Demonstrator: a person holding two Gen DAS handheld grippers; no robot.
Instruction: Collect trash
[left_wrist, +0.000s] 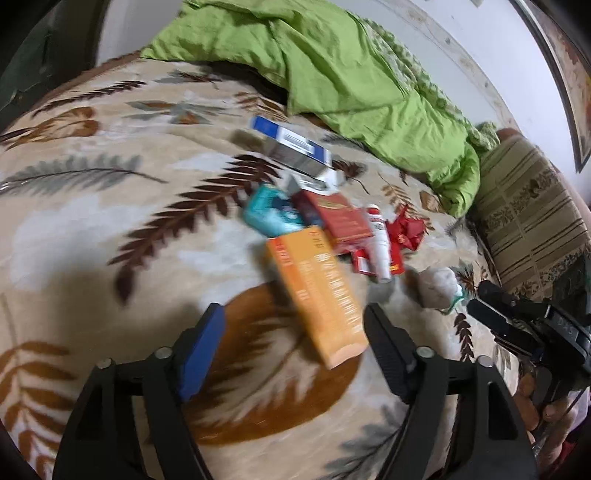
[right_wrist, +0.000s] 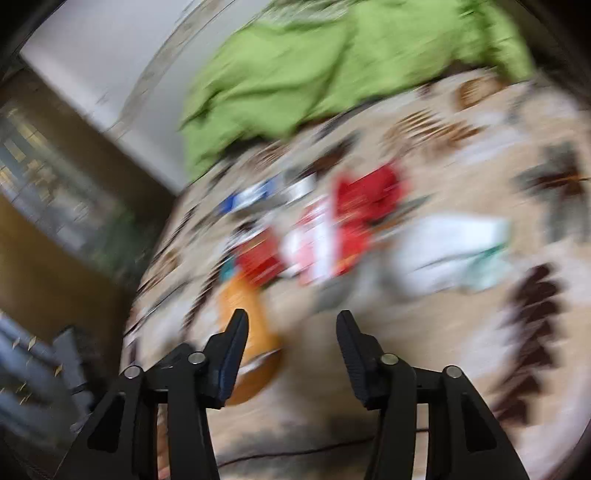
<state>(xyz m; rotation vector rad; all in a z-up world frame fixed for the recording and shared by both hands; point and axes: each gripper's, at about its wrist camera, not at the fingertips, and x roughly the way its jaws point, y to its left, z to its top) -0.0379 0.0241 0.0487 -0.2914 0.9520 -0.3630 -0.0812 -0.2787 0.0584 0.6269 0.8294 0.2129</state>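
Note:
A pile of trash lies on the leaf-patterned blanket (left_wrist: 92, 229): an orange box (left_wrist: 317, 295), a teal packet (left_wrist: 271, 214), a red box (left_wrist: 343, 221), a white tube (left_wrist: 380, 247), a crumpled red wrapper (left_wrist: 406, 229), a blue-and-white box (left_wrist: 291, 147) and a crumpled white tissue (left_wrist: 437, 288). My left gripper (left_wrist: 291, 317) is open, hovering over the near end of the orange box, its pads apart from it. My right gripper (left_wrist: 480, 297) shows at the right edge, close to the tissue. The right wrist view is badly blurred; there the right gripper (right_wrist: 291, 314) stands open with nothing between its fingers, the orange box (right_wrist: 247, 295) just left of it.
A rumpled green quilt (left_wrist: 351, 74) lies behind the pile against the white wall. A striped brown cushion (left_wrist: 528, 221) sits at the right. In the right wrist view the bed's edge drops off at the left toward dark furniture (right_wrist: 55, 229).

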